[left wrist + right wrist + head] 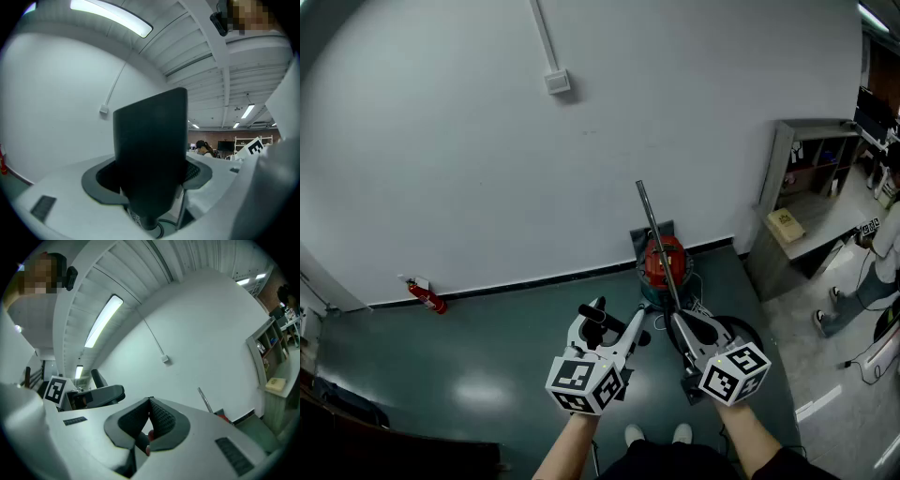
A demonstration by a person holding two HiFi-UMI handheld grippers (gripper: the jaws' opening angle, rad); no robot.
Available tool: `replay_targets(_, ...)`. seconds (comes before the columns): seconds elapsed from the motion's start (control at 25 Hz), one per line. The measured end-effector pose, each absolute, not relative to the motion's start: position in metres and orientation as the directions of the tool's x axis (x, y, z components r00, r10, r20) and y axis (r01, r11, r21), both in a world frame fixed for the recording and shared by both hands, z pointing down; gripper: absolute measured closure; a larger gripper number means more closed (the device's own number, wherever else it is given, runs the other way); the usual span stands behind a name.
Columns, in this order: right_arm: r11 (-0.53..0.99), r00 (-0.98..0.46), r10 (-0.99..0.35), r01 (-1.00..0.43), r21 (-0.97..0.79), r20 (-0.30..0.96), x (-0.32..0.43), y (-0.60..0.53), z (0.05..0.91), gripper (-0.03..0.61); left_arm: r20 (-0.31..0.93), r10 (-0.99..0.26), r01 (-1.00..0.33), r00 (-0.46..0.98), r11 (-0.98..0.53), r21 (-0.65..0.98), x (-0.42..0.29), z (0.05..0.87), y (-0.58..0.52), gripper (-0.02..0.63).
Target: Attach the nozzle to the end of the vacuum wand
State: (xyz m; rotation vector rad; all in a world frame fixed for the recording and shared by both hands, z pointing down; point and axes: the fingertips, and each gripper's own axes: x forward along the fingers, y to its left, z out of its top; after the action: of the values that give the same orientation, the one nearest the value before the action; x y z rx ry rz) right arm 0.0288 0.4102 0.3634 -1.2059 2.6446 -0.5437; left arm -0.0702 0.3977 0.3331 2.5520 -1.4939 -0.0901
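Note:
The metal vacuum wand leans up against the white wall from a red canister vacuum on the green floor. In the right gripper view the wand shows just right of the jaws. My left gripper is held level in the air below and left of the wand, shut on a black tube-shaped nozzle. In the left gripper view the nozzle stands upright and fills the gap between the jaws of the left gripper. My right gripper sits beside the wand's lower end, its pads pressed together with nothing between them.
A red fire extinguisher lies at the wall's foot on the left. A grey shelf unit with a cardboard box stands at the right, with a person beyond it. A black hose coils by the vacuum.

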Motion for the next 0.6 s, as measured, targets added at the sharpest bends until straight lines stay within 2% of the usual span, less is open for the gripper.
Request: replay_targets(0.6,0.607,-0.673,-0.74,-0.666,-0.433,-0.003,-0.009,0.414,0.375,0.561,0.068,-0.868,-0.856,0.492,-0.468,0.22,-0.105,0.352,0.406,0.288)
